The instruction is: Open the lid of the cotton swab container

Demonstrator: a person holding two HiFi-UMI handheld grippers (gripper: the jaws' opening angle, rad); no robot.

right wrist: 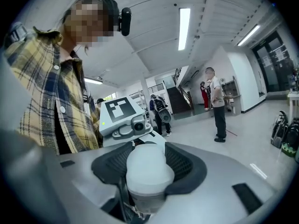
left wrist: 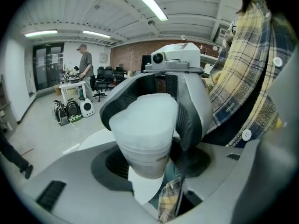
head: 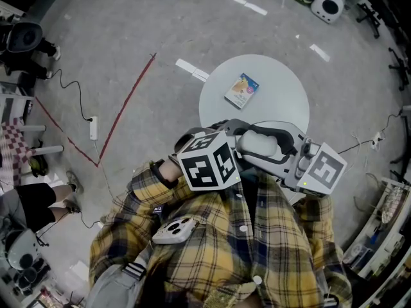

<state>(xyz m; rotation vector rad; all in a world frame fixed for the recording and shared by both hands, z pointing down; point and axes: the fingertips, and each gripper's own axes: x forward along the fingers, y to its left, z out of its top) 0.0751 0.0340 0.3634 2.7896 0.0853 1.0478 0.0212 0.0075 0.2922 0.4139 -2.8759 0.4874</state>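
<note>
The person holds the frosted white plastic cotton swab container (head: 260, 145) close against a yellow plaid shirt (head: 212, 242), above the near edge of a round white table (head: 282, 88). The left gripper (left wrist: 152, 113) and the right gripper (right wrist: 148, 164) both clamp the container, one from each side.

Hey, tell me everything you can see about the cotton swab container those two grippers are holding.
The cotton swab container is a small frosted white tub, plastic by its look: a rounded lid above a slightly narrower body, with a seam between them, the lid seemingly shut. It hangs in the air before the person's plaid shirt, clamped between the dark ribbed pads of the left hand-held gripper and the right hand-held gripper.
</note>
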